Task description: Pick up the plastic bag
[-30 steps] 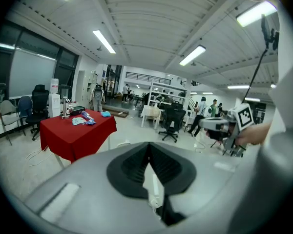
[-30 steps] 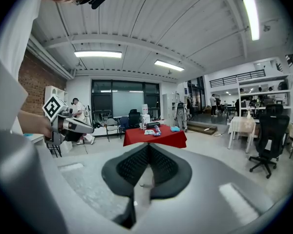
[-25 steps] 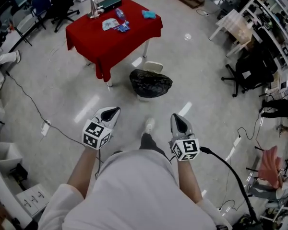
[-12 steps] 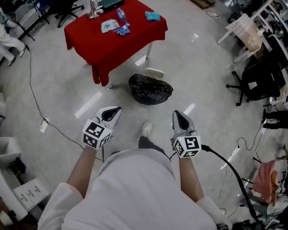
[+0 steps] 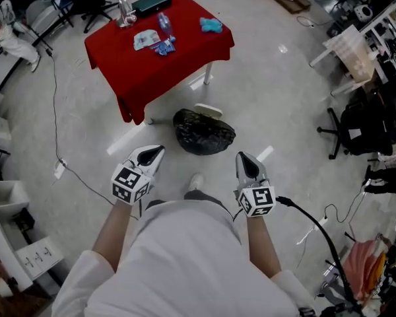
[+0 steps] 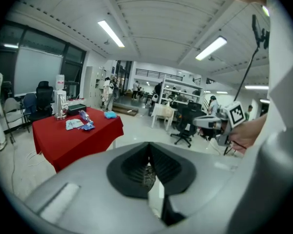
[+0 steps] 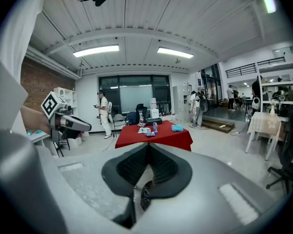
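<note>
A black plastic bag point(image 5: 203, 131) lines a bin on the floor beside the red table point(image 5: 160, 53). In the head view my left gripper point(image 5: 153, 153) is held out short of the bag, down and to its left, jaws shut and empty. My right gripper point(image 5: 245, 163) hangs down and to the bag's right, also shut with nothing in it. A sliver of the dark bag point(image 7: 142, 199) shows through the gap below the right gripper's closed jaws; in the left gripper view the bag is hidden behind the jaws point(image 6: 149, 165).
The red table carries a black box point(image 5: 150, 2), a bottle point(image 5: 125, 10), and small blue items point(image 5: 210, 24). A cable point(image 5: 72, 170) trails over the floor at left; office chairs point(image 5: 363, 128) and shelving stand at right. People stand far off in the right gripper view.
The bag and table have slid closer and lower in the head view as I walked toward them. Both grippers stay shut and keep their pose.
</note>
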Tool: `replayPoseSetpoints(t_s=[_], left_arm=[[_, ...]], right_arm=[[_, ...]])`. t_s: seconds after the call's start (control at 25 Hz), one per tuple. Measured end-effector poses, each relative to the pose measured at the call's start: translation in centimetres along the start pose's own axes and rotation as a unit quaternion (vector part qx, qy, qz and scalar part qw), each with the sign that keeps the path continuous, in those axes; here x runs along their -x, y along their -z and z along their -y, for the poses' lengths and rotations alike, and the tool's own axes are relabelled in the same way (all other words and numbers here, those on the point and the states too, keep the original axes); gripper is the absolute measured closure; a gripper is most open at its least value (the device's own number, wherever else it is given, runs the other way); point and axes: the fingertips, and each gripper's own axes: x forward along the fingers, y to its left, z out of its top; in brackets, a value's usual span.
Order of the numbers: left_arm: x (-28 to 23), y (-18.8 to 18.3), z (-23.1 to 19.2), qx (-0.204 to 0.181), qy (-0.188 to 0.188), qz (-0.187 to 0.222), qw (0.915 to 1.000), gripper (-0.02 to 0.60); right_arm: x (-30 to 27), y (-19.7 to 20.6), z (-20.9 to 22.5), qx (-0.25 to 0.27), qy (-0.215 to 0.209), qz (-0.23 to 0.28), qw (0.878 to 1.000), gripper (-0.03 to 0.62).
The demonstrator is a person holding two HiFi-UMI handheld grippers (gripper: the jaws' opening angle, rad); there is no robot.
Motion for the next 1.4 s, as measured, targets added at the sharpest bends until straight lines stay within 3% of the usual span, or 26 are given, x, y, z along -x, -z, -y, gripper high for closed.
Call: replayPoseSetpoints(t_s=[0.36,0.56,0.84,1.12,1.4], left_arm=[[-5.7,-1.6,-2.6,0.016,-0.023,-0.035,0.9990,0.575],[-8.3,-0.9,-4.7,0.016,-0.011,-0.062,0.9979,0.575],[-13.9,2.8,-9.5,0.014,0.001,-0.088,0.9960,0.576],[-21.0,11.1,-13.4,0.041,0.006,-0.126,0.9912,0.577],[-30.1,24.2,-17.7,0.105,0.014,-0.197,0.9746,0.575]], right_arm=[[-4.8,0.4,4.4,0.020,-0.041,-0.033,0.998,0.592],[-6.9,2.1,5.3,0.000,-0.032,-0.056,0.998,0.592],[-10.8,6.7,6.3,-0.016,-0.007,-0.092,0.996,0.592],[-14.8,17.0,7.8,-0.047,0.000,-0.156,0.987,0.592],[-20.0,31.0,11.3,-0.108,0.017,-0.218,0.970,0.540]])
